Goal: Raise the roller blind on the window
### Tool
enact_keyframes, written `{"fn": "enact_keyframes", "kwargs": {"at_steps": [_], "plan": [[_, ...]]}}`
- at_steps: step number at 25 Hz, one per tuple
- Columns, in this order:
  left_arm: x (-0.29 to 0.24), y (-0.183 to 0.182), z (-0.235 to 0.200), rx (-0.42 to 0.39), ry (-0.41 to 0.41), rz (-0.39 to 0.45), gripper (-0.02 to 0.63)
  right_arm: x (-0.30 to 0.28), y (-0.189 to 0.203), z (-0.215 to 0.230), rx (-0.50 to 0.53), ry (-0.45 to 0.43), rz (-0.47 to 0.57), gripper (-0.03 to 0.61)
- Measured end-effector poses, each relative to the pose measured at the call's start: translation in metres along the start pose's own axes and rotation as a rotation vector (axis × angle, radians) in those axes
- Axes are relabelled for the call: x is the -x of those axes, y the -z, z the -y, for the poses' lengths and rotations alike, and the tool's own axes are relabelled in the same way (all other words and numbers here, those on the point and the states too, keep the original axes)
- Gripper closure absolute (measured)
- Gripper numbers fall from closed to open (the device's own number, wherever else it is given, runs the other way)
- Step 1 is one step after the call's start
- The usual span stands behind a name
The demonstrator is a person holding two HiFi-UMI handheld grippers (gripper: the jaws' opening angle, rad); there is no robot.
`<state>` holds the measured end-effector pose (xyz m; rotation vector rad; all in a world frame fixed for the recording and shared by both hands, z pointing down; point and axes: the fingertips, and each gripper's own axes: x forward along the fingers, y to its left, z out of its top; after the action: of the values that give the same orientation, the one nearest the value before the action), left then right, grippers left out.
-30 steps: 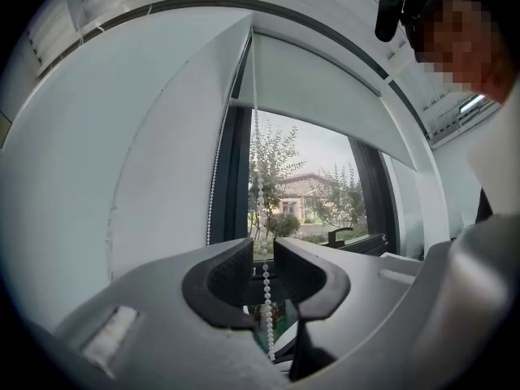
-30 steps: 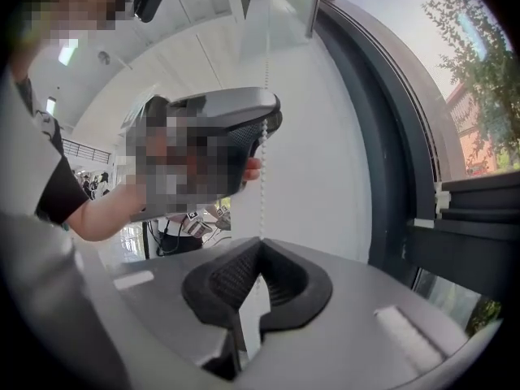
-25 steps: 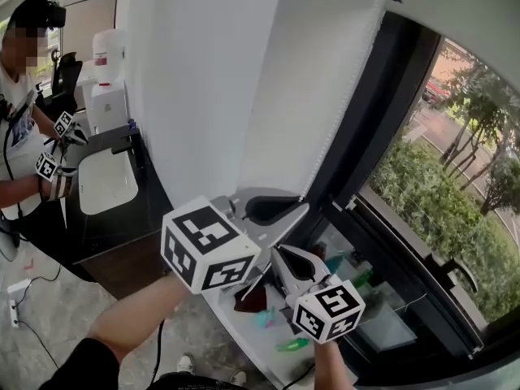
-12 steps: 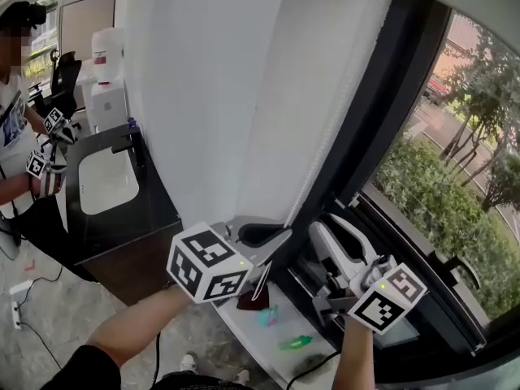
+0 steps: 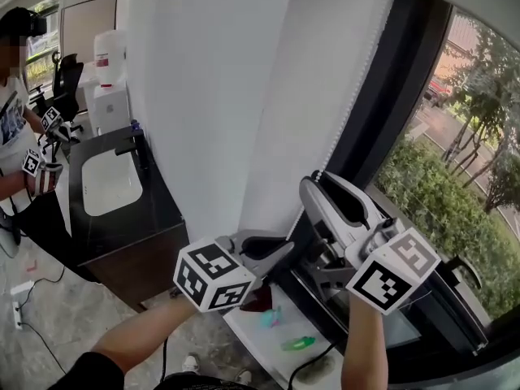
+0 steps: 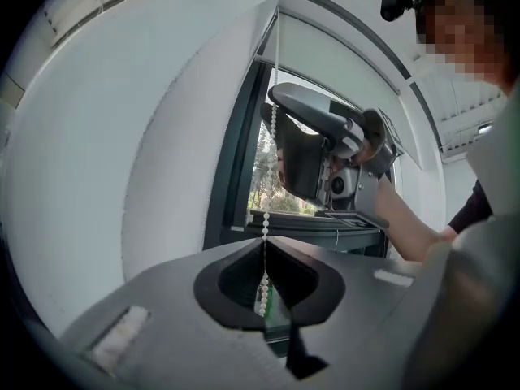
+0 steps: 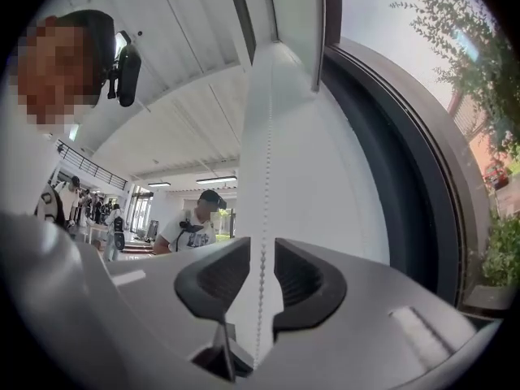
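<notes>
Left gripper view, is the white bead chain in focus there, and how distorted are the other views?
Left gripper view: fisheye with black corners, white bead chain sharp where the left gripper pinches it; right gripper view: same fisheye, bowing the dark window frame; head view: even daylight, milder bending, no harsh glare.

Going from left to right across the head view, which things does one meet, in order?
person → white sink → white wall → roller blind → bead chain → dark window frame → green bushes
</notes>
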<state>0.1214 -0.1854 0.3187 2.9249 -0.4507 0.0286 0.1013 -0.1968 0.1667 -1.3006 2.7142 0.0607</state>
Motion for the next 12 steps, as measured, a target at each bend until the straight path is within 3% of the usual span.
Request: {"fn": "enact_keyframes", "kwargs": {"at_steps": [4,10,12], "plan": [[0.003,0.0,0.0,-0.008,-0.007,0.0,0.598,-0.004,-0.006,0.001,0.02,0.015,0.005,0.563],[0.011,-0.004,-0.005,-0.03,0.013,-0.029,0.595,0.003,-0.006,0.007,0.01,0.031,0.043,0.569],[0.019,-0.014,-0.006,-0.001,0.04,-0.012,0.526,0.007,-0.004,0.01,0.011,0.044,0.051,0.569]]}}
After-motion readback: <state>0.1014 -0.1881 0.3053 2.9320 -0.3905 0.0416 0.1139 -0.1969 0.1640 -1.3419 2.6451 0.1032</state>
